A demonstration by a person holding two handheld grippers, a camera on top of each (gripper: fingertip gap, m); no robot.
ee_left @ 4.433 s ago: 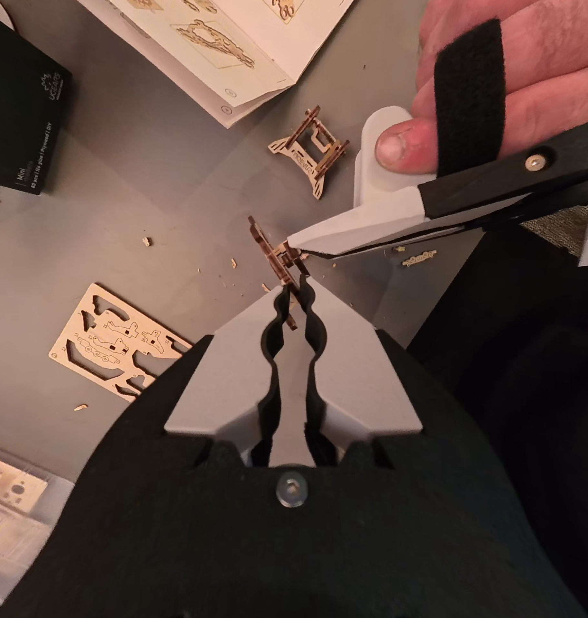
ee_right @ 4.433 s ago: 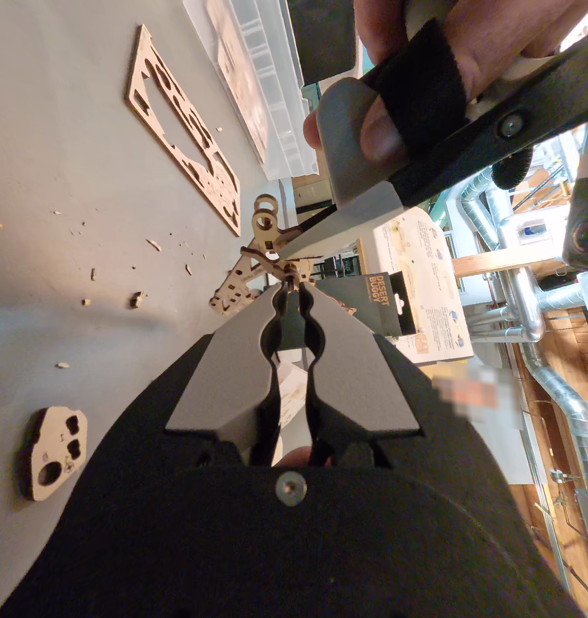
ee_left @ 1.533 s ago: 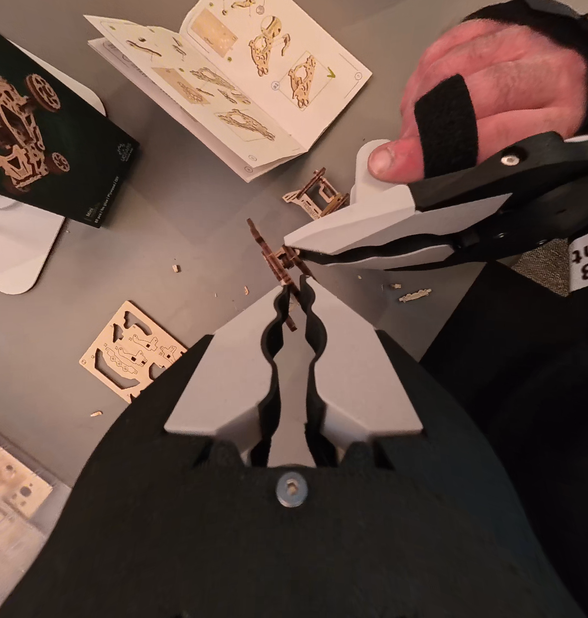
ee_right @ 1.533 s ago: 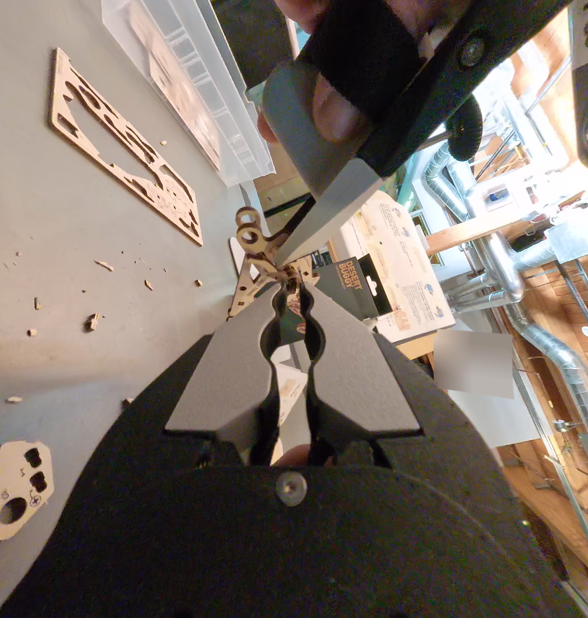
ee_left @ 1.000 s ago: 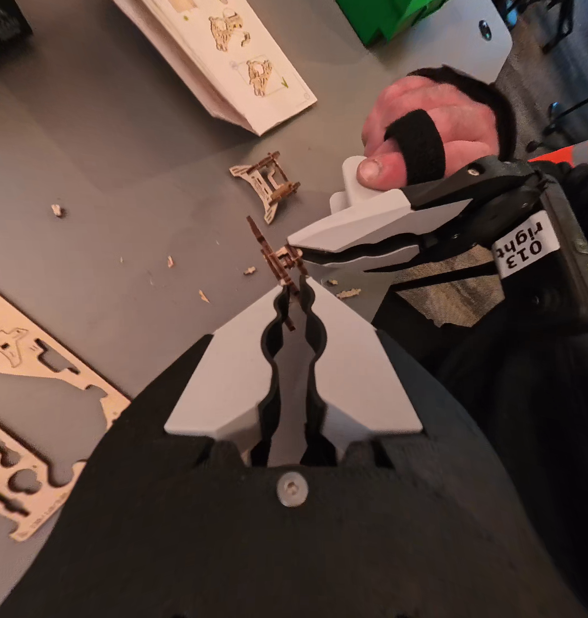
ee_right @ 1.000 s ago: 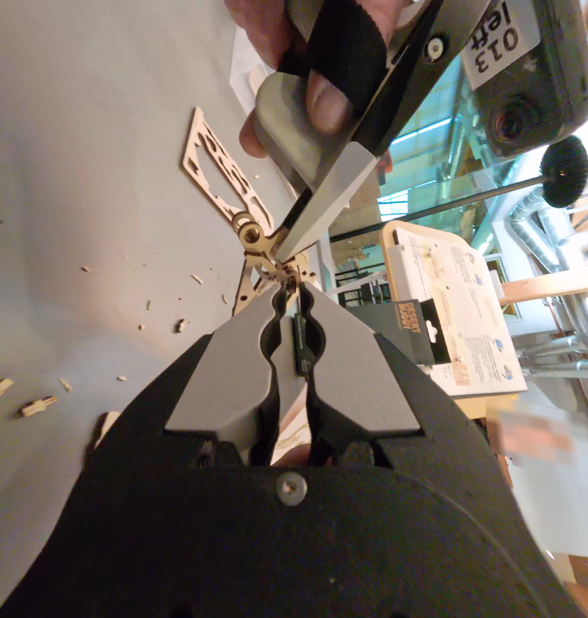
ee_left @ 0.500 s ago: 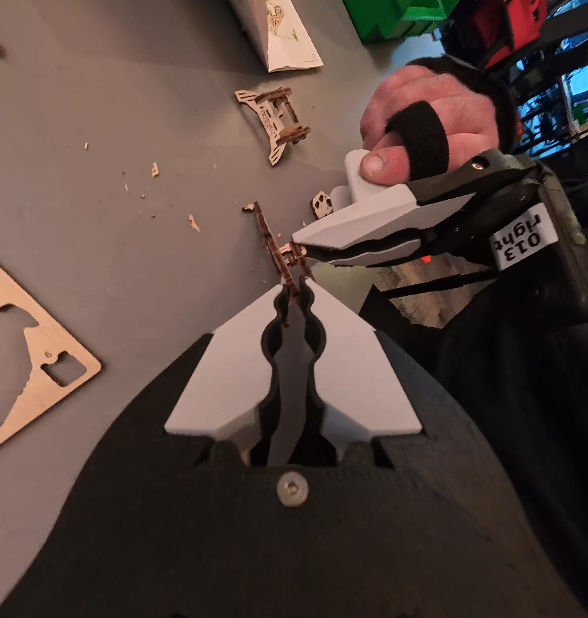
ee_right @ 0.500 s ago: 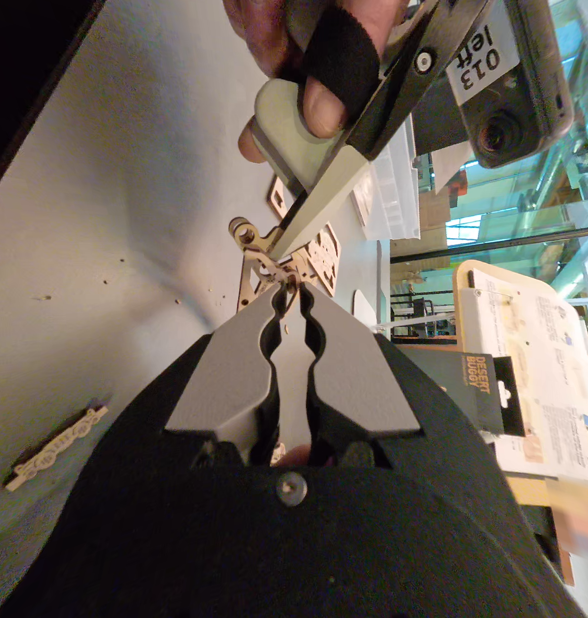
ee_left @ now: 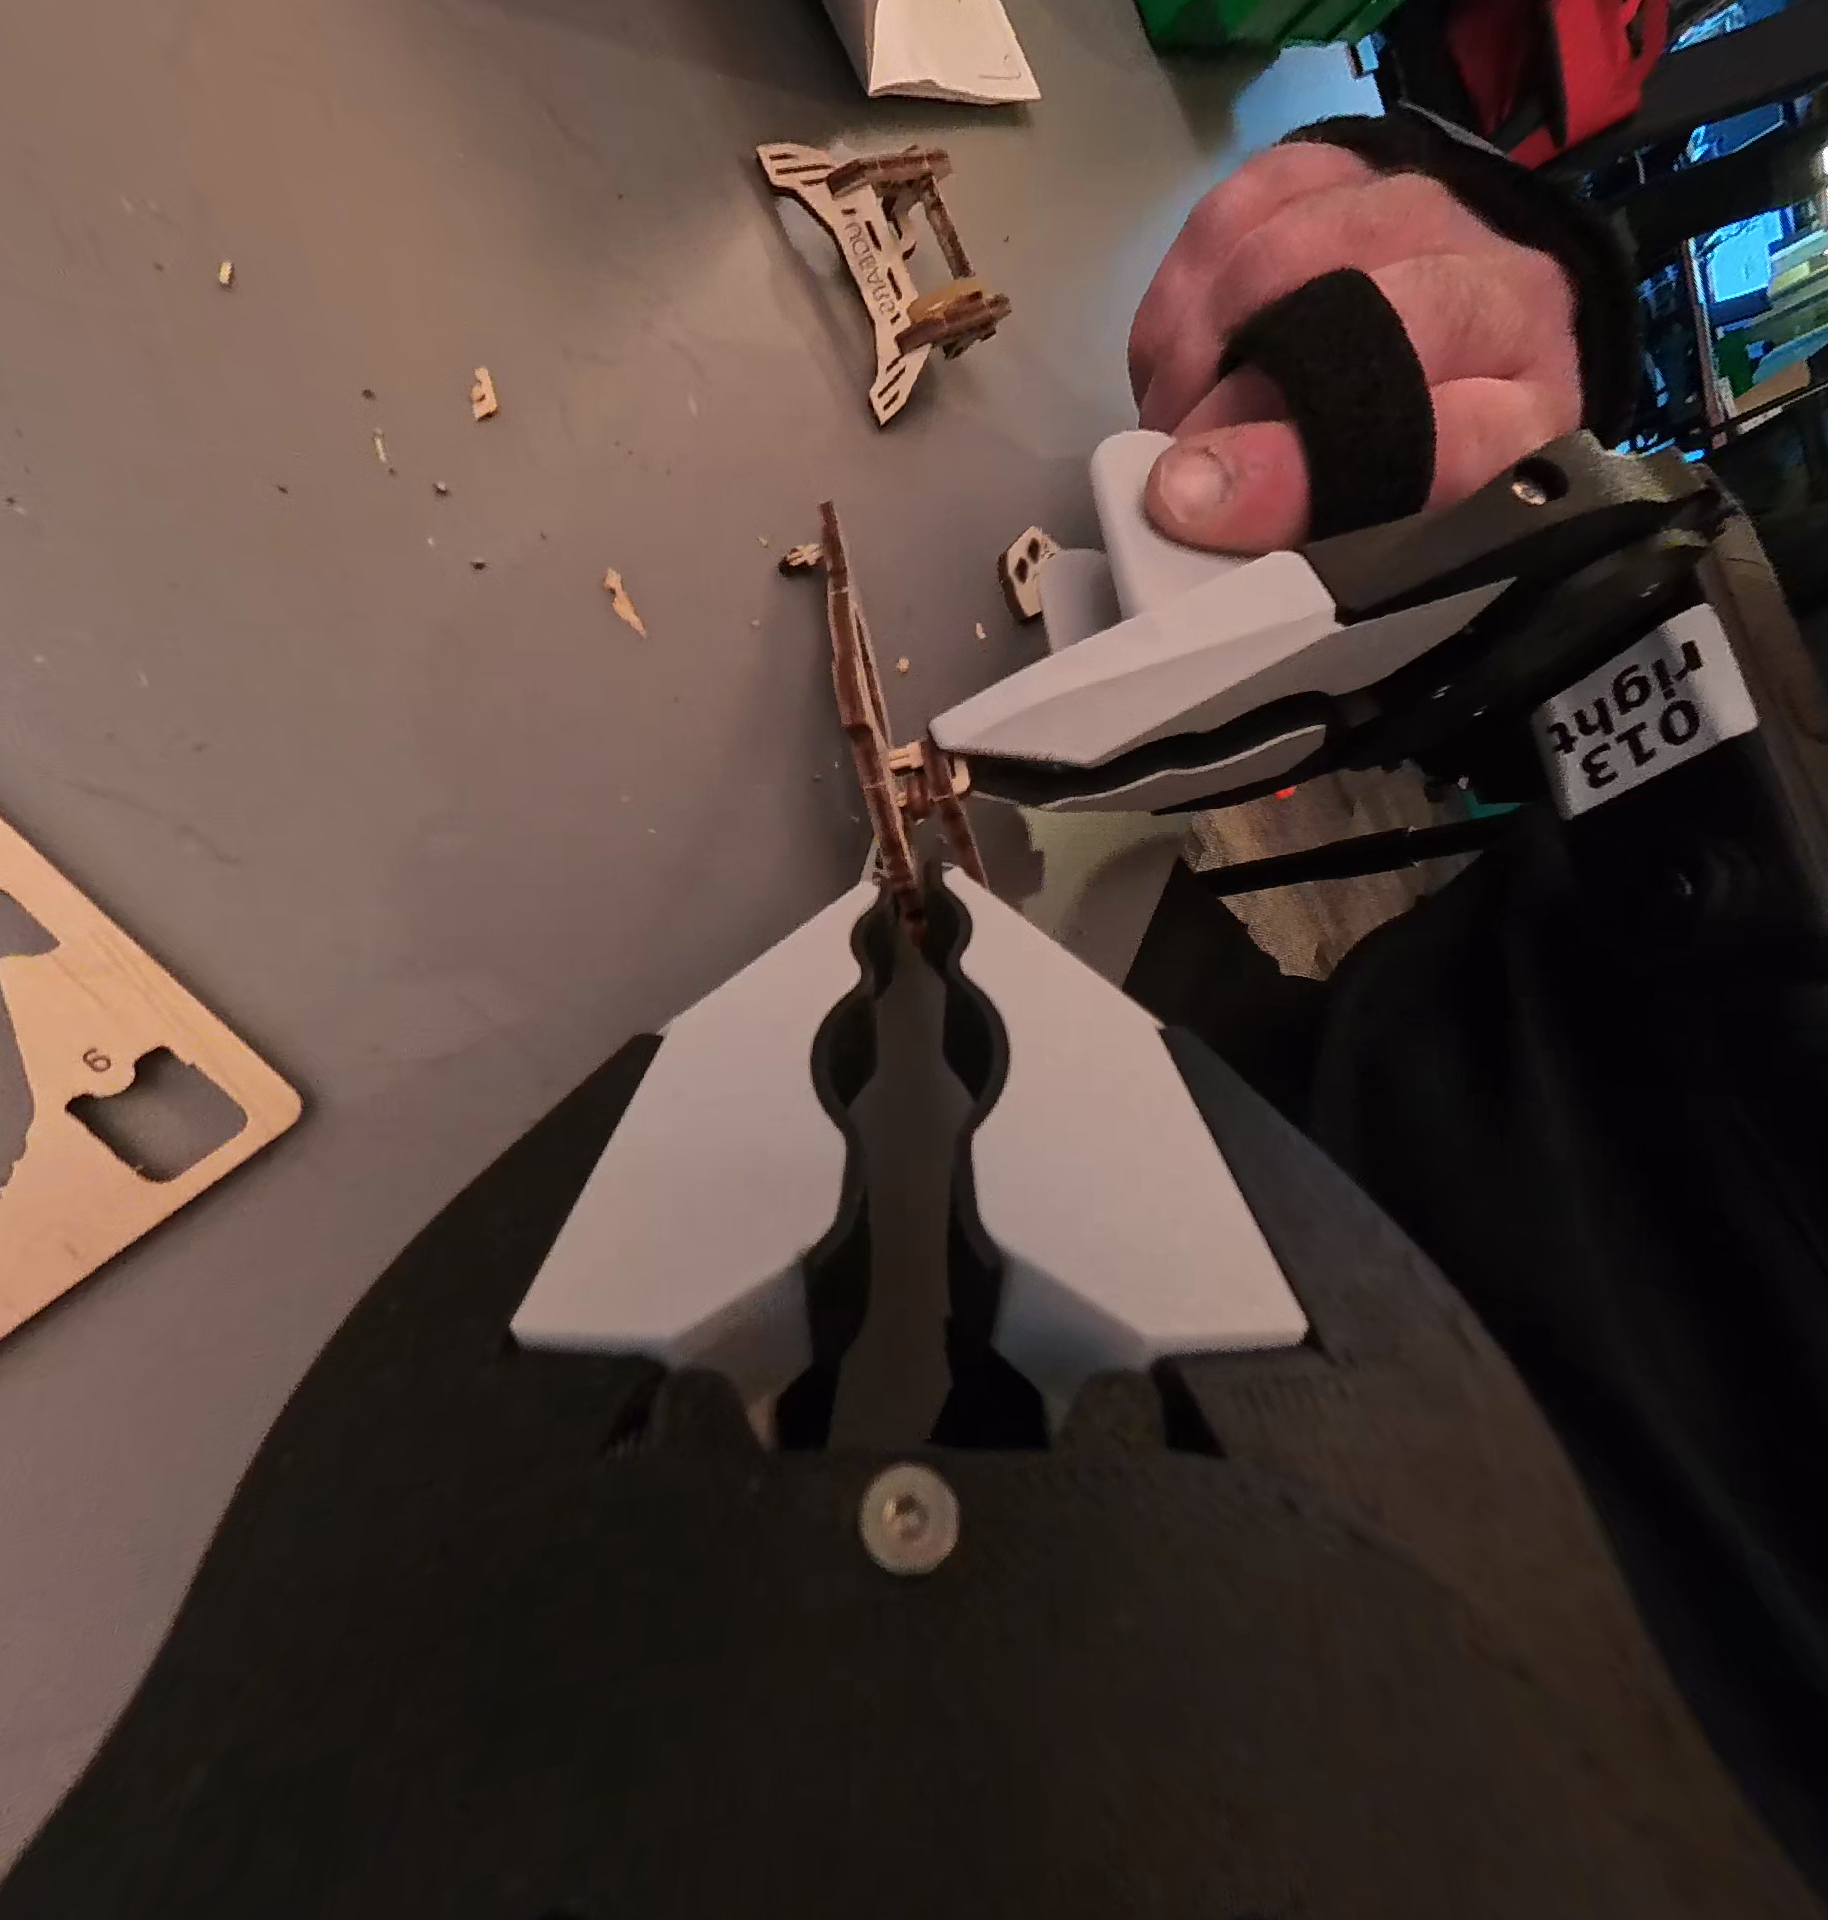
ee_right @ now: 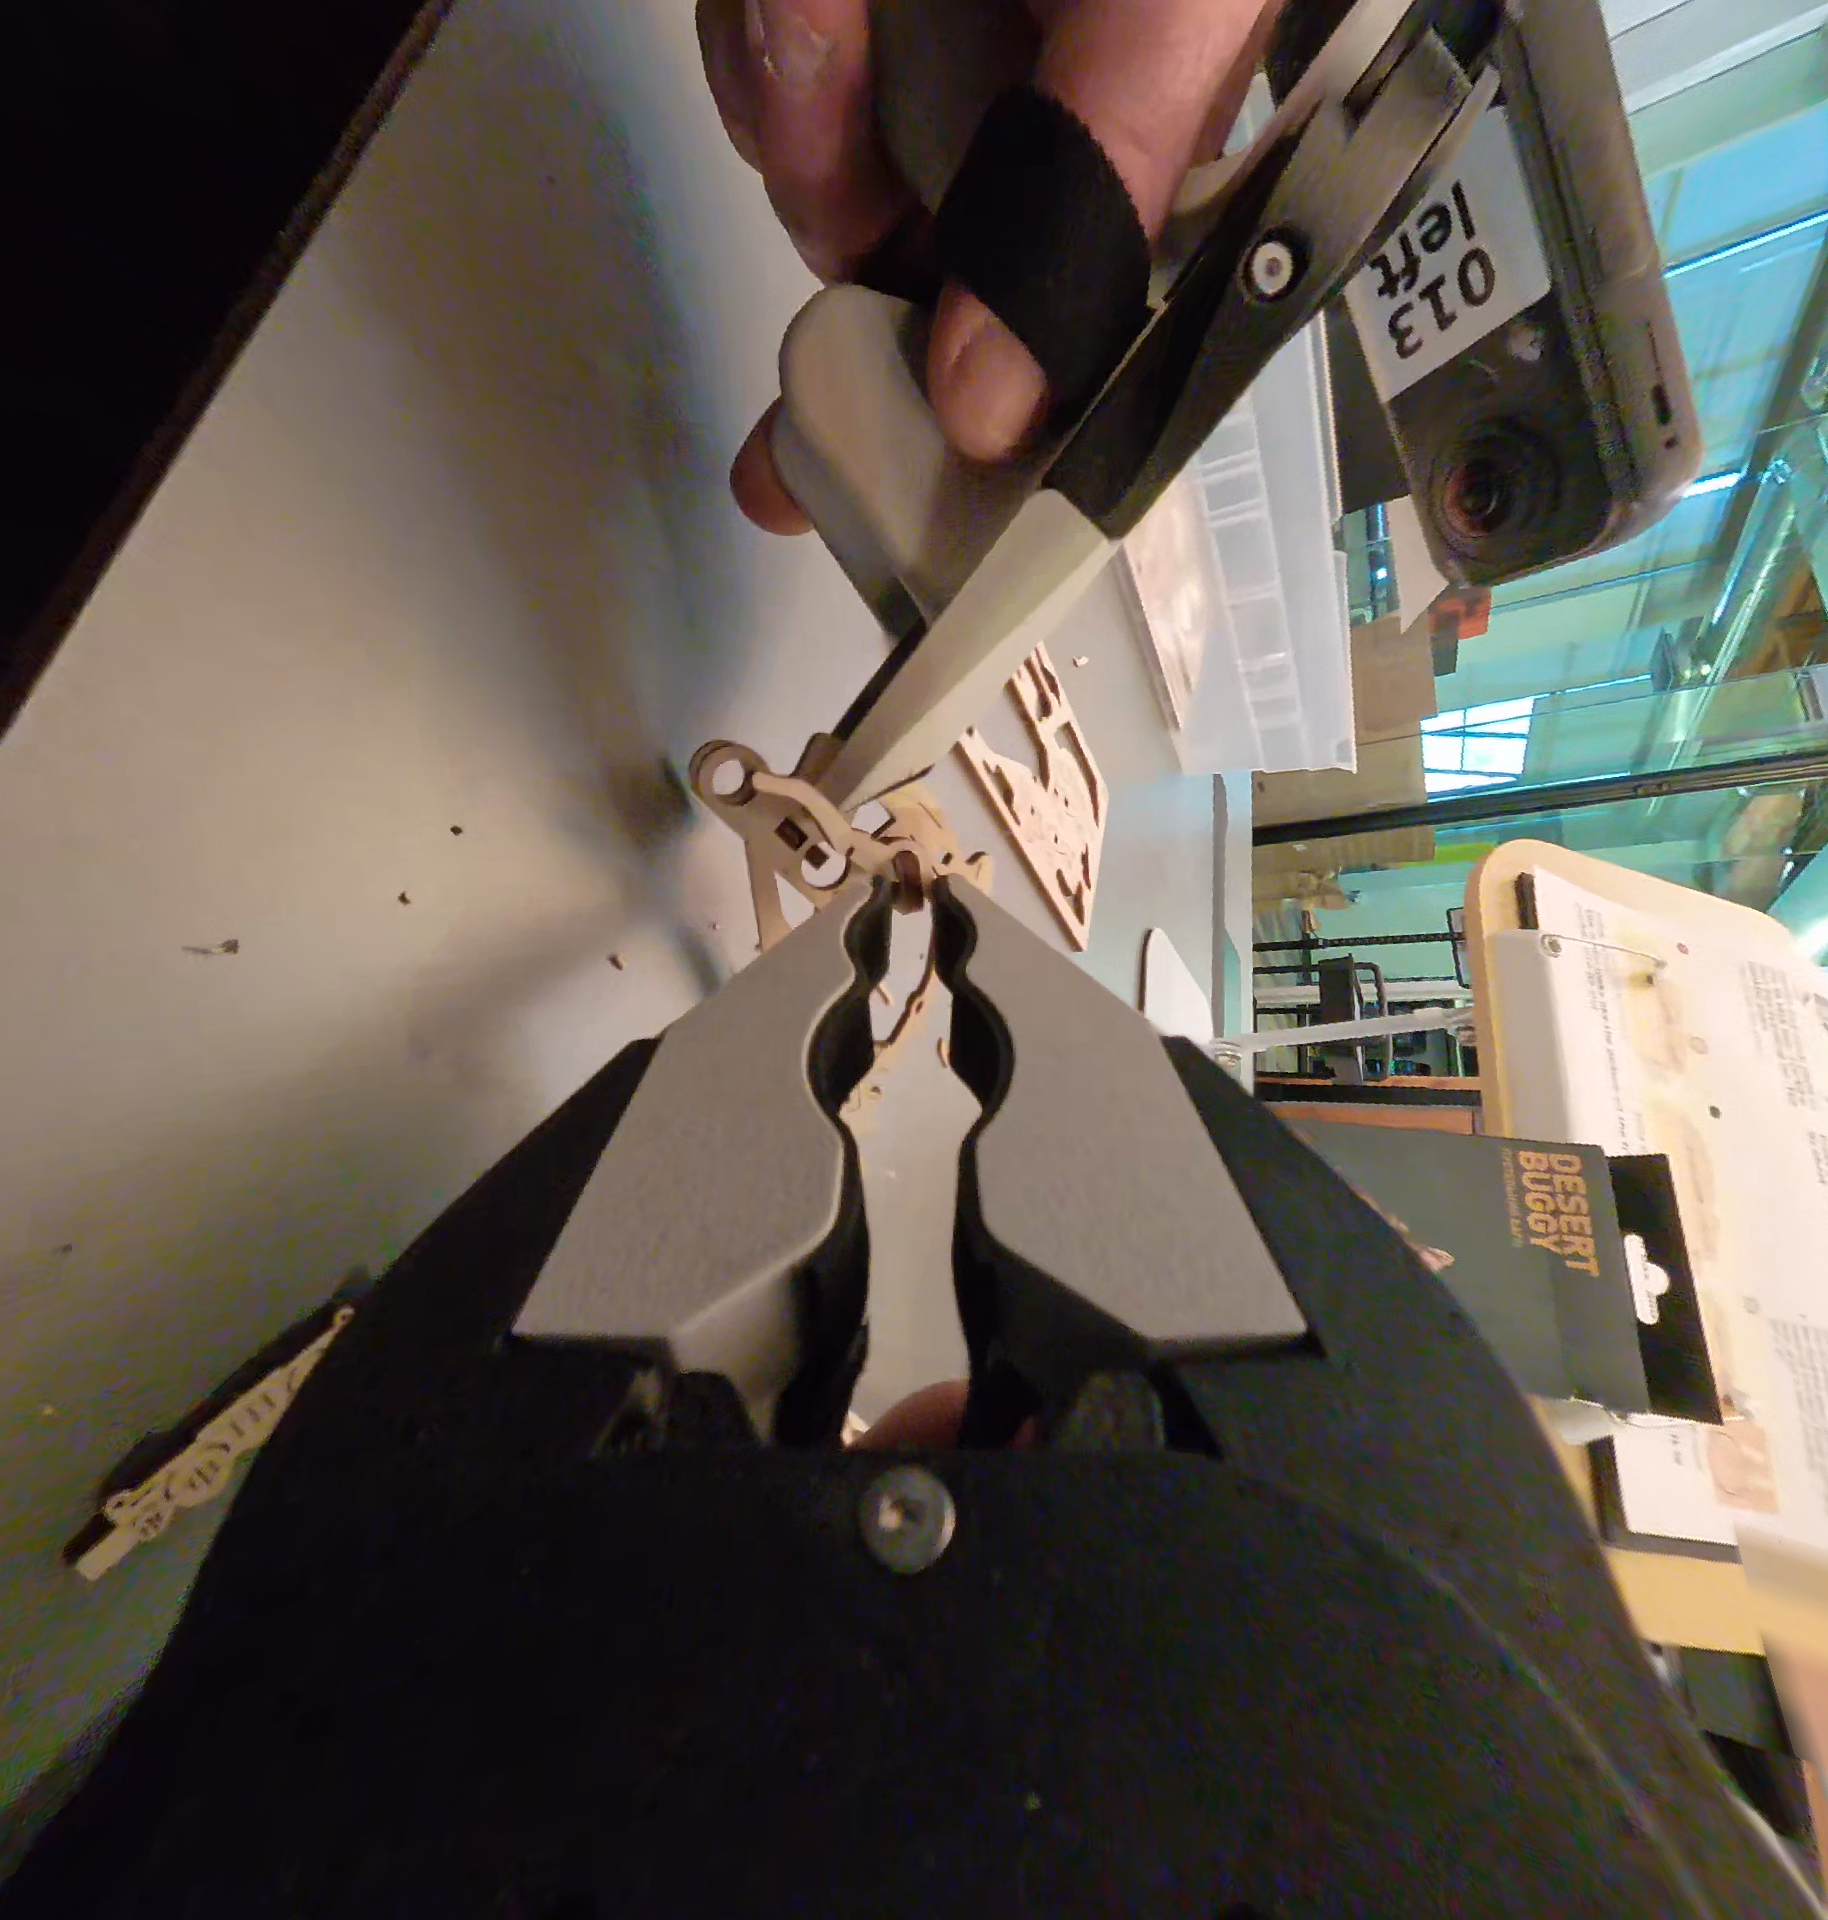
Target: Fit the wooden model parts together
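Observation:
In the left wrist view my left gripper (ee_left: 912, 896) is shut on the lower end of a thin wooden frame part (ee_left: 856, 707), seen edge-on above the grey table (ee_left: 422, 623). My right gripper (ee_left: 957, 774) comes in from the right and is shut on a small wooden peg piece (ee_left: 925, 774) set against that frame. In the right wrist view my right gripper (ee_right: 905, 891) pinches the small brown peg (ee_right: 905, 868). The frame part (ee_right: 775, 821), with ring-shaped ends, is held by my left gripper (ee_right: 853, 795) from above.
A small wooden subassembly (ee_left: 899, 281), a cut-out plywood sheet (ee_left: 110, 1122), a booklet corner (ee_left: 941, 52) and wood chips lie on the table. A second plywood sheet (ee_right: 1045, 800), a clear plastic box (ee_right: 1263, 582), a black package (ee_right: 1544, 1268) and a loose strip piece (ee_right: 193, 1475) also show. My two grippers' fingertips are within a few centimetres of each other. The right tips stand about 12 cm off the small wooden subassembly (ee_left: 899, 281).
Both grippers have turned and shifted together over the table, and both keep their hold on the joined wooden parts. The frame now stands more upright in the left wrist view.

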